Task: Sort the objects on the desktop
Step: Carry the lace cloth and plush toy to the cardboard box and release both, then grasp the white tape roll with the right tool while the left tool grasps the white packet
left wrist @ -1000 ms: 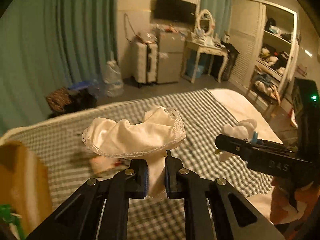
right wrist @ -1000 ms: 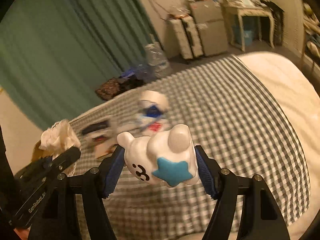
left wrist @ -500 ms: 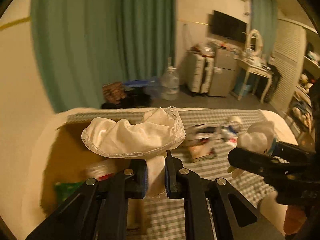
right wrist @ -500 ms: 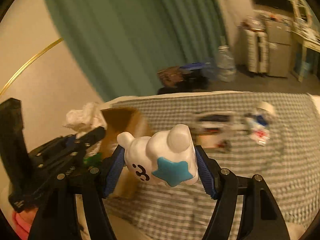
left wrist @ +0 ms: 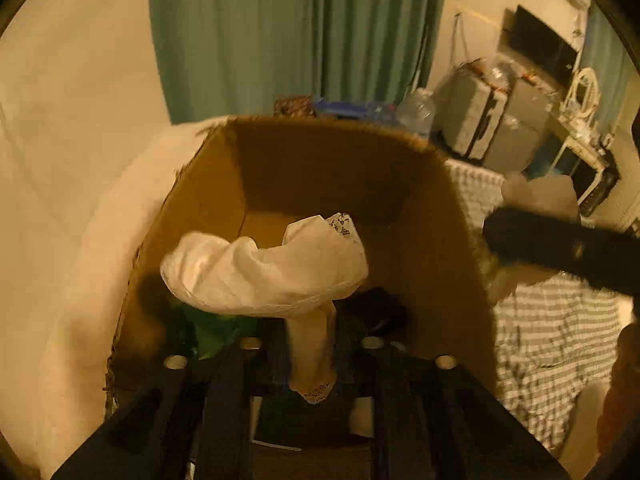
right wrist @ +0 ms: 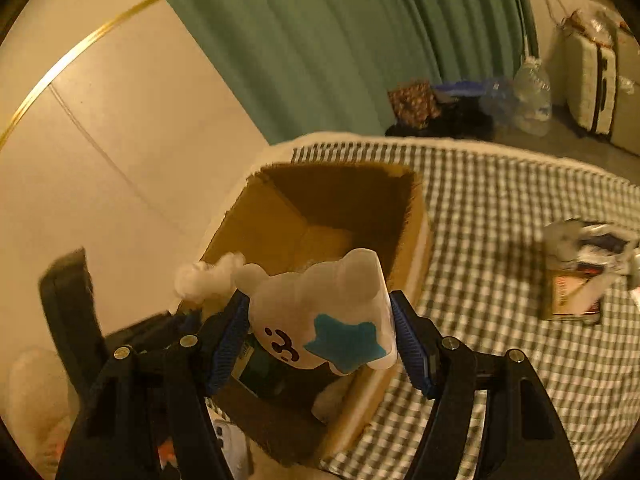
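An open cardboard box (left wrist: 224,184) stands at the left end of the bed. Over it my left gripper (left wrist: 312,344) points down, its jaws opening. A white lace-edged cloth (left wrist: 264,272) still sits between them, its stem loose in the widened gap. My right gripper (right wrist: 320,332) is shut on a white plush toy (right wrist: 320,308) with a blue star and a small face, above the near right corner of the box (right wrist: 280,220). The cloth (right wrist: 208,280) and the left gripper (right wrist: 176,320) show at its left. In the left wrist view the right gripper (left wrist: 560,248) and the toy (left wrist: 536,192) are blurred at the right.
A green item (left wrist: 216,332) and dark things lie inside the box. A checked bedspread (right wrist: 500,200) spreads to the right, with a small pile of packets and a booklet (right wrist: 576,280) on it. A pale wall is at the left; a green curtain (right wrist: 320,40), a water bottle and suitcases stand beyond.
Both grippers have swung left from over the bedspread to above the cardboard box. The left jaws have parted around the cloth. The right grip on the toy is unchanged.
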A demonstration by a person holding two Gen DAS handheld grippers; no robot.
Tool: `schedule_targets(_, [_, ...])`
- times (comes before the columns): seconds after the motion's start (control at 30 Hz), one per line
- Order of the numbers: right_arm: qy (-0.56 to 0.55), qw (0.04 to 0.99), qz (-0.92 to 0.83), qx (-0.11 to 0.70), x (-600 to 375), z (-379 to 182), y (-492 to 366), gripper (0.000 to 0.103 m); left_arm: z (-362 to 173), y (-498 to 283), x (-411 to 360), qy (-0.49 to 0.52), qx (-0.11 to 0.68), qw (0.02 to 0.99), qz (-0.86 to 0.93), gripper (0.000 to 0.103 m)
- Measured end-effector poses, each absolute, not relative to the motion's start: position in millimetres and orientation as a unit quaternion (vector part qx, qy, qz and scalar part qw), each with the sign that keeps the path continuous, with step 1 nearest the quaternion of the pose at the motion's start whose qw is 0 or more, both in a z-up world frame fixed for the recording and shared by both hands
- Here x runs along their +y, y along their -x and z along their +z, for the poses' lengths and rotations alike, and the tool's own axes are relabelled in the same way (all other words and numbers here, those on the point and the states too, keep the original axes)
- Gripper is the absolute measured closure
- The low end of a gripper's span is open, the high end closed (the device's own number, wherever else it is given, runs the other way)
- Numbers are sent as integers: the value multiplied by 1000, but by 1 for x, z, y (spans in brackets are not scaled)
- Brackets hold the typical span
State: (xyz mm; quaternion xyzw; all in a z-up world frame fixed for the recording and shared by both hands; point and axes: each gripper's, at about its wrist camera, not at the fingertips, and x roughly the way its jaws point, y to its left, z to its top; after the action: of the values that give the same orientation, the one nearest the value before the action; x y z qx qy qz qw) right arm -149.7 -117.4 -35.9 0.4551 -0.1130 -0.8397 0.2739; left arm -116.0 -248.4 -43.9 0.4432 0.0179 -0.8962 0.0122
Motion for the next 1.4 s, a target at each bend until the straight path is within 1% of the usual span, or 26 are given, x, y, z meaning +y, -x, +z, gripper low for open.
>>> schedule_targets(0.03, [-459, 275, -837, -116, -121, -40, 154, 32, -49, 116, -250, -451, 14, 21, -892, 35])
schedule_targets(0.07, [-461, 275, -836, -117, -123, -42, 156, 31, -53, 114, -253, -458, 12, 33, -889, 22])
schedule_targets(0.1, [-457, 270, -840, -116, -124, -42, 157, 30, -57, 114, -253, -459, 10, 46, -887, 14])
schedule_targets(0.13, [-452, 264, -844, -117, -122, -41, 157, 27, -58, 112, -252, -456, 10, 51, -888, 14])
schedule_targets(0.2, [-446, 254, -849, -122, -117, -40, 158, 24, -58, 108, -248, -459, 8, 54, -887, 14])
schedule_targets(0.37, [-433, 219, -864, -133, -84, -29, 154, 24, -48, 98, -237, -450, -6, 68, -891, 13])
schedule_targets(0.43, [-421, 199, -875, -132, -61, -23, 145, 24, -41, 91, -227, -437, -5, 56, -898, 10])
schedule_targets(0.57, [-398, 139, -900, -114, -1, -8, 124, 24, -33, 82, -198, -411, -4, 24, -911, 6])
schedule_targets(0.73, [-363, 43, -928, -72, 81, 10, 98, 24, -30, 85, -150, -404, 7, -15, -915, 6])
schedule_targets(0.83, [-347, -4, -935, -66, 127, 10, 86, 24, -35, 85, -118, -407, 13, -39, -913, 6])
schedule_targets(1.0, [-345, -40, -934, -89, 190, -13, 81, 24, -43, 97, -60, -408, -12, -59, -911, 6])
schedule_targets(1.07, [-345, -38, -933, -98, 205, -22, 84, 24, -48, 106, -40, -409, -26, -73, -909, 6])
schedule_targets(1.3, [-363, -48, -925, -105, 248, -71, 118, 23, -74, 155, 6, -433, -98, -78, -893, 6])
schedule_targets(1.4, [-370, -57, -918, -133, 267, -96, 136, 23, -85, 182, 16, -437, -98, -79, -890, 6])
